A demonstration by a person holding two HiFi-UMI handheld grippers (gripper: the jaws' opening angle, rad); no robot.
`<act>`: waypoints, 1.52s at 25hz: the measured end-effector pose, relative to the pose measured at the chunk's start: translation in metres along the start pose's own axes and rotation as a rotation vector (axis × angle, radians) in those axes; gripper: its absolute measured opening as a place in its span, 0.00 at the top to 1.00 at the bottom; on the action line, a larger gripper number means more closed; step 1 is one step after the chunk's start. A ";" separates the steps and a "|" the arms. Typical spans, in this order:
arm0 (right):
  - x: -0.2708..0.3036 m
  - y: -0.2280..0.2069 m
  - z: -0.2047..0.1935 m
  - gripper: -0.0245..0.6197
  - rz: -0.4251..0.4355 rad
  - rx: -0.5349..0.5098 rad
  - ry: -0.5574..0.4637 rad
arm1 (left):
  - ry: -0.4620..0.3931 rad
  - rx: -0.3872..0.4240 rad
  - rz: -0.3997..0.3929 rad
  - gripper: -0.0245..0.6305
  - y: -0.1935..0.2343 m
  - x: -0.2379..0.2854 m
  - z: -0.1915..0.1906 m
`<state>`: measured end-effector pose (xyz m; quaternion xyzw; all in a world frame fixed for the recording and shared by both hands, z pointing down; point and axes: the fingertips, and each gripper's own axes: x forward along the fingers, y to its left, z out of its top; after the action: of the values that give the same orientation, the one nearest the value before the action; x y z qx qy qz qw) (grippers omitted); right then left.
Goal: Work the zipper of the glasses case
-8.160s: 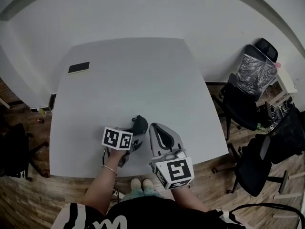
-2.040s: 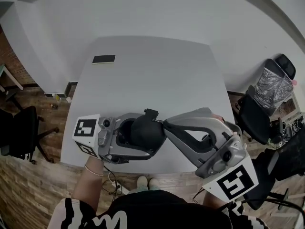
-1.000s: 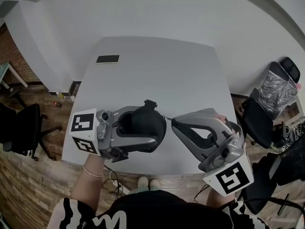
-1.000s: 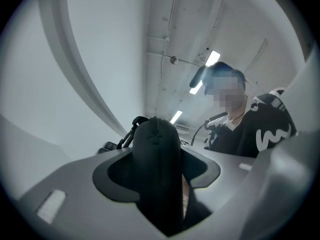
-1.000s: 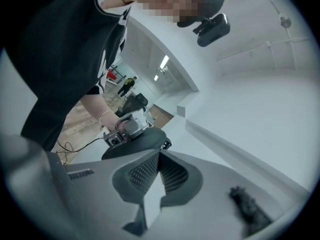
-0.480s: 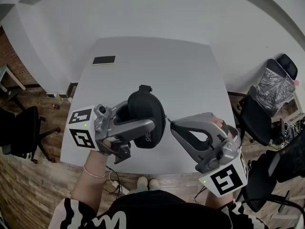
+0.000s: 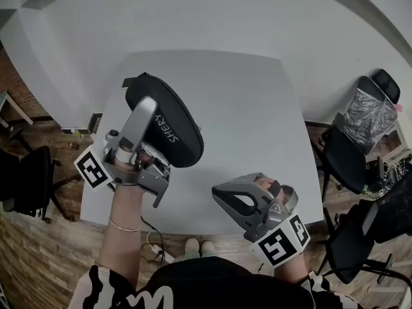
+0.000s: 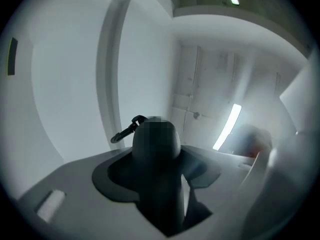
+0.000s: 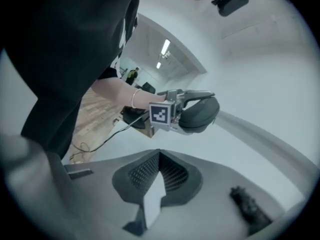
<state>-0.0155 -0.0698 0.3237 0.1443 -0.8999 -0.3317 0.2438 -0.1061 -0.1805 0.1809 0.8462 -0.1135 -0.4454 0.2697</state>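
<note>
The black glasses case (image 7: 168, 122) is held up off the white table (image 7: 244, 108), tipped on end with its printed side facing me, and it looks closed. My left gripper (image 7: 150, 108) is shut on it, one finger (image 7: 143, 116) lying across its face. In the left gripper view the dark case (image 8: 161, 184) fills the gap between the jaws, and a small metal pull (image 8: 125, 130) sticks out at its far end. My right gripper (image 7: 217, 192) is shut and empty near the table's front edge, well apart from the case. Its pads (image 9: 172, 171) meet, and beyond them are the case (image 9: 201, 113) and the left gripper's marker cube (image 9: 161, 115).
Black office chairs (image 7: 351, 147) stand right of the table, one with a silvery cover (image 7: 370, 114). Another dark chair (image 7: 26, 179) is at the left on the wood floor. A cable (image 7: 151, 235) hangs below the front edge. The phone seen earlier is hidden behind the case.
The left gripper has swung the case up and to the left, from lying flat to standing on end. The right gripper has drawn back from the case toward the table's front edge.
</note>
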 end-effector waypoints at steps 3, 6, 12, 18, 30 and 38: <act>-0.012 -0.036 0.013 0.95 -0.256 -0.032 -0.058 | 0.123 0.023 -0.016 0.56 -0.011 0.009 -0.018; -0.024 -0.059 0.023 0.94 -0.345 -0.096 -0.078 | 0.203 -0.034 -0.123 0.56 -0.036 0.018 -0.038; -0.035 -0.067 0.053 0.82 -0.417 -0.196 -0.163 | 0.353 0.019 -0.255 0.56 -0.070 0.035 -0.052; -0.041 -0.066 0.068 0.82 -0.461 -0.311 -0.184 | 0.433 0.028 -0.270 0.56 -0.077 0.029 -0.061; -0.035 -0.047 0.061 0.82 -0.429 -0.306 -0.163 | 0.429 -0.006 -0.287 0.56 -0.084 0.026 -0.065; -0.050 -0.053 0.074 0.82 -0.457 -0.285 -0.223 | 0.475 -0.029 -0.287 0.56 -0.080 0.020 -0.068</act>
<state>-0.0079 -0.0496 0.2224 0.2701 -0.8095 -0.5150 0.0804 -0.0428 -0.0987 0.1542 0.9303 0.0806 -0.2698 0.2350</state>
